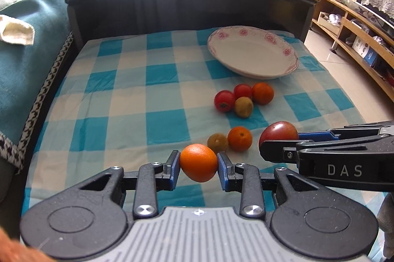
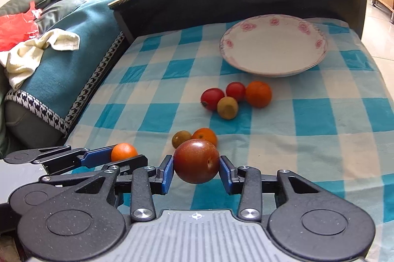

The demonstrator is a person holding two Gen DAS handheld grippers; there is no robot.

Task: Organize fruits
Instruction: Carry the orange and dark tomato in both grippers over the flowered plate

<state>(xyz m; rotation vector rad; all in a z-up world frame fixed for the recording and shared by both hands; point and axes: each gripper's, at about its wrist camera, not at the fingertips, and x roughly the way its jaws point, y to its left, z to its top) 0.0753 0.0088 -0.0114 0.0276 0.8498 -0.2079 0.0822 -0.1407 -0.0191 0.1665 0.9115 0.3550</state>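
Sunlight floods a cluttered living room, and down in front sits a blue-and-white checked cloth [image 1: 152, 99] spread over a low desk beside a teal-covered sofa [image 1: 27, 45]. Both grippers are loaded up! The left gripper [image 1: 198, 163] has its jaws closed to fruit width on a small orange [image 1: 198, 162], blue pads pressing either side, and it looks lifted just clear of the cloth. Right alongside, the right gripper [image 2: 196, 165] has its jaws pinched the same way around a dark red plum [image 2: 196, 161], also held over the near edge.

Now, the score. Over at the far right of the cloth, the floral-rimmed plate [image 1: 288, 52] is bare: nothing has been delivered yet. Left on the cloth: a near pair, one mandarin [image 1: 239, 138] touching a brownish-green kiwi [image 1: 217, 142], just beyond the held orange. Farther on, close to the plate, a cluster of four: two red tomatoes [image 1: 224, 100], another kiwi [image 1: 243, 107] and a second mandarin [image 1: 262, 93], all bunched together.

So by my reckoning we're early: two fruits in hand, six waiting, none home. If the plate is the target, both carries must pass over or around that cluster, and round fruit held by narrow pads could roll out if the grip eases too soon.
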